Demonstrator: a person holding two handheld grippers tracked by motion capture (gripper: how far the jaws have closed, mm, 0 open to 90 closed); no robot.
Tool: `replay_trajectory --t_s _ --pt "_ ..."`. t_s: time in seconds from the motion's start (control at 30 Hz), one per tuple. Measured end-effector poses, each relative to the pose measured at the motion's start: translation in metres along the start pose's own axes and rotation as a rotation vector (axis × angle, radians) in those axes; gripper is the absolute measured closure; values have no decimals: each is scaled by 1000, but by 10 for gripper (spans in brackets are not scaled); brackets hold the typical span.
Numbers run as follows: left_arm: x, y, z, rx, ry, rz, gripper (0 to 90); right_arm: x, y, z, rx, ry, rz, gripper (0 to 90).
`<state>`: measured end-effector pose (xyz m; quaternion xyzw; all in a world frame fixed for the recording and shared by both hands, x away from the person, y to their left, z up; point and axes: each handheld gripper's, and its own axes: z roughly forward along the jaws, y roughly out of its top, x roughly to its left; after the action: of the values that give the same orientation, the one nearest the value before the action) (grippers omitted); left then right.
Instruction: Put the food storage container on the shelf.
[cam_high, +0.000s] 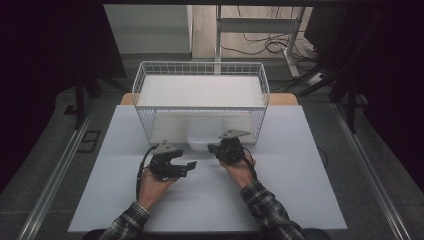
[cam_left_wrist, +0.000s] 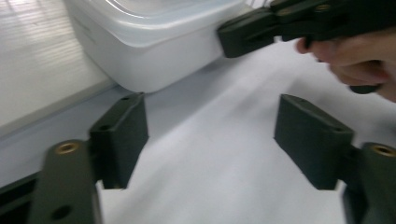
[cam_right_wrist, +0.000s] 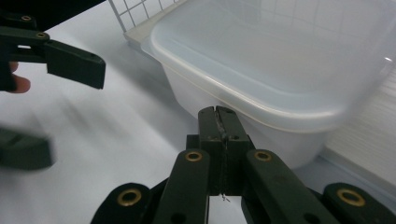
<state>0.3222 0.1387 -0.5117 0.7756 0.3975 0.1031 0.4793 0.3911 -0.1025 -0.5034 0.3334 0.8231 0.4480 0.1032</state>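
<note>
So the main thing here is a white plastic container with a cloudy see-through lid, sitting on the white surface right up against the front of a white wire basket, pretty much dead centre between the two hands. The left claw is a bit back from it on the near-left side, lying more or less level and pointing toward the right, and its jaws are spread wide with nothing between them but bare surface; in the left gripper view you can see the two black pads well apart and the container's corner just beyond them. The right claw is pressed fully together, jaws flat against each other with nothing pinched. Its tip is right at the container's near-right side, below the lid's rim; in the right gripper view the closed tip looks like it's just about at the wall, but I can't tell if it's actually touching. The person's hands and plaid sleeves come in from the bottom edge. The lid is seated on the container.
</note>
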Motion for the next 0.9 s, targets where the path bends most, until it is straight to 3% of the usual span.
replay_trajectory --t_s 0.3,0.53,0.9 --pt "-6 -10 -10 9 0 7 77 -3 8 10 -6 -19 4 893" --pt "-12 -18 -14 29 16 51 50 -10 10 14 -8 -37 10 893" --pt "-14 -30 -25 28 30 55 40 -19 14 20 -4 -63 19 893"
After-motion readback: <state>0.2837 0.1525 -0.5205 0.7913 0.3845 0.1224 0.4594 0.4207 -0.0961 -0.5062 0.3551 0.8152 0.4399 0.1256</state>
